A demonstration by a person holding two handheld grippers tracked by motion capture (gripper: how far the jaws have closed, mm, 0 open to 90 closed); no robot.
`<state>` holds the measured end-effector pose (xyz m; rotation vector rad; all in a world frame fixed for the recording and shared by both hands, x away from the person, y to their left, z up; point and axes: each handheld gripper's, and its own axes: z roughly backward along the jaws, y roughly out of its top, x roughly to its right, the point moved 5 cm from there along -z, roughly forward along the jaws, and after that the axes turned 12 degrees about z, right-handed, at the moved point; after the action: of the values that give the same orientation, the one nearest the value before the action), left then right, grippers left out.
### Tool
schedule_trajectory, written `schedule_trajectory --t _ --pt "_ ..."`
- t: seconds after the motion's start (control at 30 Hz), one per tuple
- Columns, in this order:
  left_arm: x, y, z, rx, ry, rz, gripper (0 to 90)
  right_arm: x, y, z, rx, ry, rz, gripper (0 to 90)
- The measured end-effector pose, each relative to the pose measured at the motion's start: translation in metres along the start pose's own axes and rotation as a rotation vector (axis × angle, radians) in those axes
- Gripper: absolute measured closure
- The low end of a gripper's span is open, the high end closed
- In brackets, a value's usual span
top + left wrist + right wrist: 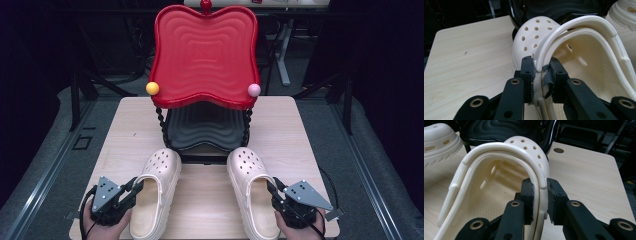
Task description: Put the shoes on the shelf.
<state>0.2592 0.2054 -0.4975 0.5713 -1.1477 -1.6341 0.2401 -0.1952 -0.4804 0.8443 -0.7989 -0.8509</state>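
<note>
From above, both clogs were gripped but not yet stowed: the left clog (155, 192) and right clog (252, 192) lay on the table (127, 130) just in front of the two-tier rack, whose red tray (205, 55) and black tray (205, 131) held no shoes, so I judged the placing was all to come. Along the left gripper (541, 67), the jaws stood partly closed, clamped on the left clog's outer side wall and strap. Along the right gripper (540, 187), the jaws likewise pinched the right clog's outer wall and strap, pads pressed on both faces.
</note>
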Motion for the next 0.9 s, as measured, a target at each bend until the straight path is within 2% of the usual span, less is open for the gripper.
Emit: schedule_trajectory --t 0.17,0.3,0.37,0.63,0.9 --pt "0.013 0.014 -0.008 0.022 -0.027 -0.024 76.8 -0.006 0.011 -0.009 0.020 0.015 0.002 76.4" --pt "0.018 0.022 -0.015 0.033 -0.033 -0.036 76.8 -0.008 0.019 -0.018 0.028 0.022 0.002 76.4" --pt "0.024 0.029 -0.026 0.036 -0.040 -0.042 76.8 -0.010 0.023 -0.024 0.033 0.024 -0.001 76.4" --pt "0.032 0.048 -0.051 0.058 -0.022 -0.052 76.9 -0.009 0.040 -0.048 0.047 0.009 -0.014 76.4" --pt "0.037 0.061 -0.064 0.062 -0.010 -0.067 76.9 -0.010 0.053 -0.067 0.057 -0.008 -0.026 76.5"
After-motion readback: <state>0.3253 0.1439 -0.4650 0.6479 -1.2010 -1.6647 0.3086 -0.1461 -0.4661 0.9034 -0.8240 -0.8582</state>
